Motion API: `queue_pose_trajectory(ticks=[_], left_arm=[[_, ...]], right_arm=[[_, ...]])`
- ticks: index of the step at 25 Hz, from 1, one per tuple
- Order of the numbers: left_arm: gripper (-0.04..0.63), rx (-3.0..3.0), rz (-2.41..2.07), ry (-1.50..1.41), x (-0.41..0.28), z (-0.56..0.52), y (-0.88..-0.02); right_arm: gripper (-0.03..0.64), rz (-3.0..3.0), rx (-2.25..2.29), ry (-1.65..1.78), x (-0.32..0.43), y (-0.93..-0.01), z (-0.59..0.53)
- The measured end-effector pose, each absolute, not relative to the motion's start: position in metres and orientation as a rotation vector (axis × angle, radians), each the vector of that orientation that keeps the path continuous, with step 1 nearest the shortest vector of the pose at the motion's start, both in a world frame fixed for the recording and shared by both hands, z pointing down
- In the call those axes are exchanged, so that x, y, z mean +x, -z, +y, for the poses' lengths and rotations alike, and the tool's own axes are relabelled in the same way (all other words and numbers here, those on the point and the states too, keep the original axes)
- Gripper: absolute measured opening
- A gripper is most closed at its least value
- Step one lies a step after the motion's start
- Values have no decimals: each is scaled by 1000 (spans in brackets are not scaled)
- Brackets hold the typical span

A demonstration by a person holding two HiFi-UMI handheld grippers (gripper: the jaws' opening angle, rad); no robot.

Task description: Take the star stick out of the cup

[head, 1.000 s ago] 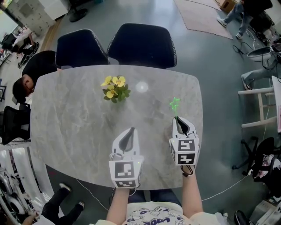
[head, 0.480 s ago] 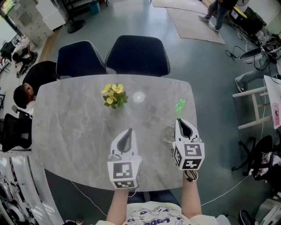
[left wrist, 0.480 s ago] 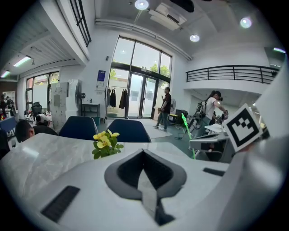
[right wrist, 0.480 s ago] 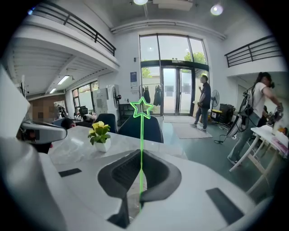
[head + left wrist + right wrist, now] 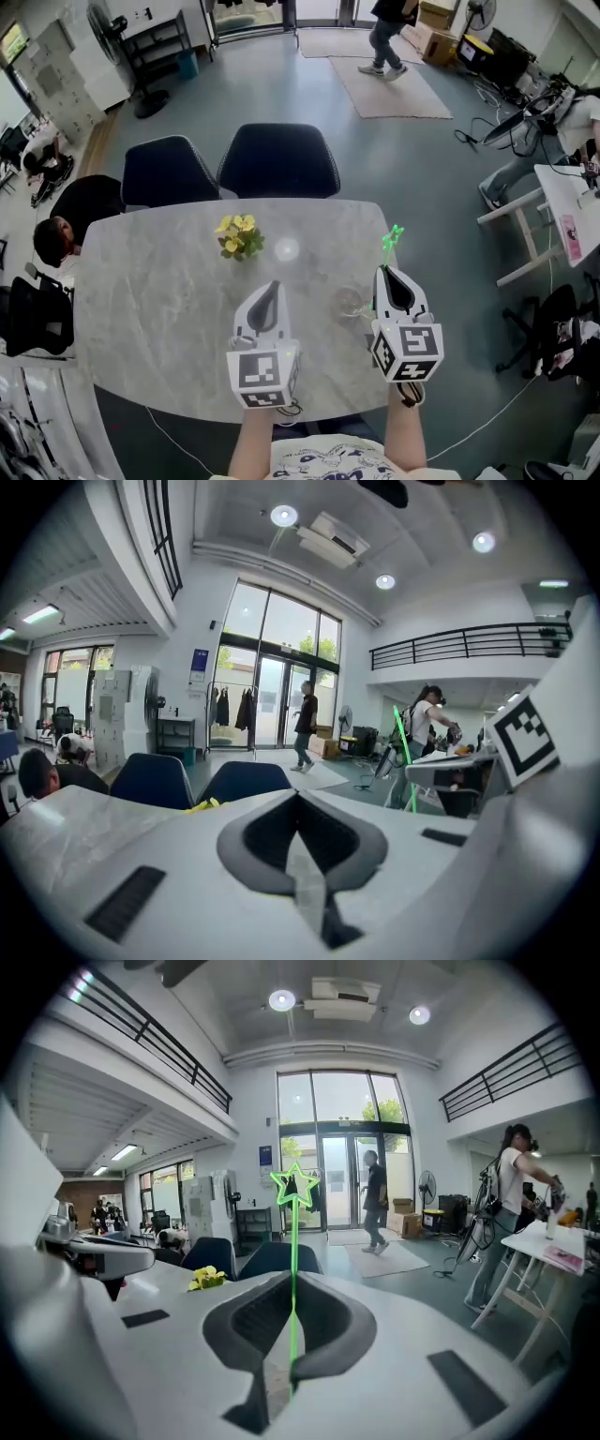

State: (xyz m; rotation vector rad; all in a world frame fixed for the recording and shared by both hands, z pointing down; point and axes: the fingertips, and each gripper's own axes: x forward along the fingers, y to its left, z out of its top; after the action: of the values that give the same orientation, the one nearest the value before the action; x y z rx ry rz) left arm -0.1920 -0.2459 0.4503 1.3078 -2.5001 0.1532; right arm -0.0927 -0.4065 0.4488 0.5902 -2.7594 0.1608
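Both risen: right hand-held gripper (image 5: 386, 271) clamps the star stick (image 5: 392, 238), lifted clear of the cup (image 5: 349, 302); left hand-held gripper (image 5: 273, 284) clenched empty

Yellow flowers (image 5: 239, 236) sit near the upper middle of the grey surface (image 5: 150, 300). Two dark blue chairs (image 5: 278, 159) stand above it in the frame. A person (image 5: 387, 33) is by a rug (image 5: 412, 94) at the top.

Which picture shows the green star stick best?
The right gripper view: the whole star stick shows, pinched by the right gripper. The head view shows a tiny green tip; the left gripper view, a thin green line.
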Motion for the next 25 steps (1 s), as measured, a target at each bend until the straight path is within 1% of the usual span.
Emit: queue_pose_trajectory(ticks=[12,25], left_arm=[[0,1379,-2599,-130,-176,-235,-379],[0,1418,-2702,-122,-162,-224,-336]], right_arm=[[25,-2907,636,-135,-66,-373,-388],[25,-3012,660,-89,-46,-328,-374]])
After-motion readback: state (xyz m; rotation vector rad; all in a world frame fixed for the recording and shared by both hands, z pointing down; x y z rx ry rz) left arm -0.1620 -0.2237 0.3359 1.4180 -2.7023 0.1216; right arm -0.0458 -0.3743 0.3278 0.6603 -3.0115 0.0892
